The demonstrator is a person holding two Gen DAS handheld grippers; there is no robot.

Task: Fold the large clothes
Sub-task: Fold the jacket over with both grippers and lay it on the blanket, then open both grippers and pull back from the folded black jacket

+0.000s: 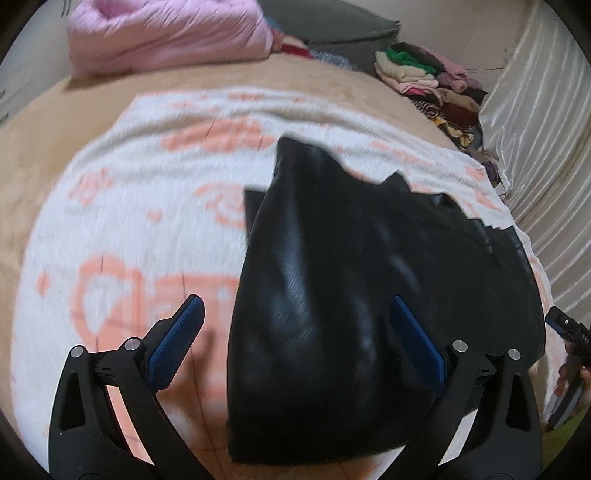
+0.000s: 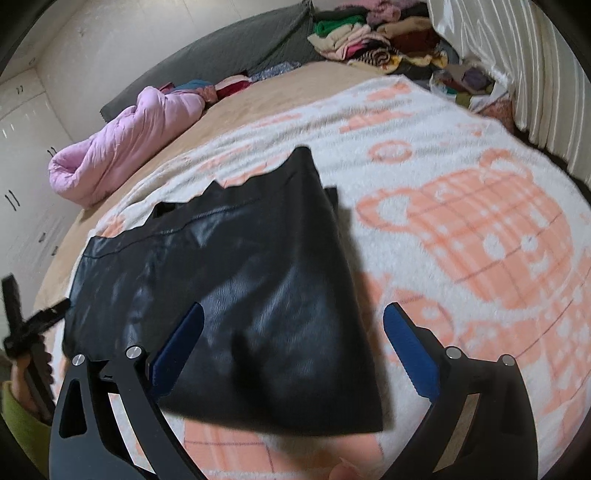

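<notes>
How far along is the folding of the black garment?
Done: the black leather-look garment lies folded over on the white-and-orange blanket. In hand: nothing; the left claw and right claw are open above it. Left: possibly another fold, then stacking.

A wide bed with a tan cover (image 1: 48, 122) fills both views, and a white blanket with orange bear and heart patterns (image 2: 461, 229) lies spread over its near part. Along the bed's far edge run dark grey cushions (image 2: 236, 48), with a rolled pink quilt (image 1: 166, 33) toward one far corner and a heap of mixed clothes (image 2: 380, 40) at the other, next to a pale, shiny pleated curtain (image 1: 543, 122) hanging along that side edge. White cupboard doors with small dark handles (image 2: 22, 173) line the wall beyond the quilt, and the light is soft and even.
</notes>
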